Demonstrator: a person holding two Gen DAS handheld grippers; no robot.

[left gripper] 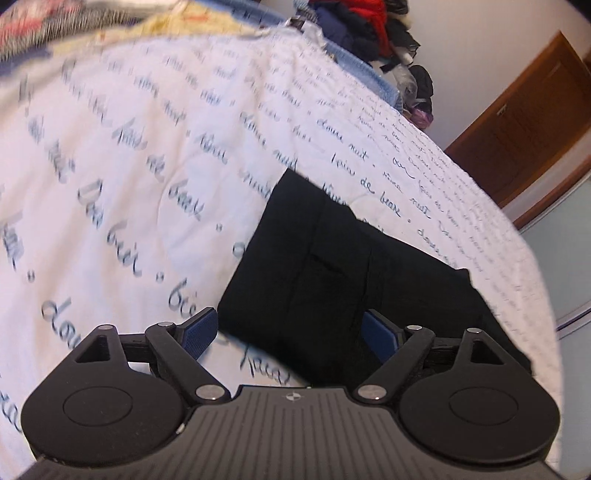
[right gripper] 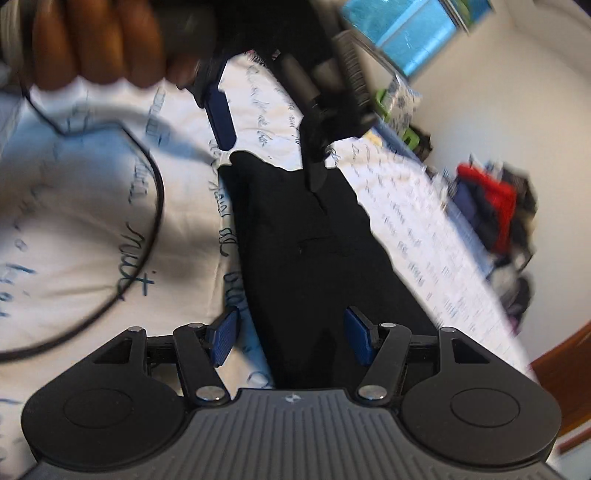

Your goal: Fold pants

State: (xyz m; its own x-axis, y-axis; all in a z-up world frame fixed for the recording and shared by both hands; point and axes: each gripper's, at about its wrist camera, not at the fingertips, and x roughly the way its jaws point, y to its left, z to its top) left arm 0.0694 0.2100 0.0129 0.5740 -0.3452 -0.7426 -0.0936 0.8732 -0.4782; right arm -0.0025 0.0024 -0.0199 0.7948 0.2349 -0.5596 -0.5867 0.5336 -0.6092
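Lying folded on bed [left gripper: 129,166], black pants [left gripper: 332,266] look soft, floppy, light. Left gripper [left gripper: 291,332] and right gripper [right gripper: 291,341] both open, empty. Best grab edge corners.

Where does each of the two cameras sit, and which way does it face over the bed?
Left wrist: sits on the left gripper, looking down along its open blue-padded fingers at the black pants on the white lettered bedspread; door beyond.
Right wrist: sits on the right gripper, open, looking along the pants towards the left gripper; the person's hand shows above.
Shared: pants, bedspread, the clothes pile.
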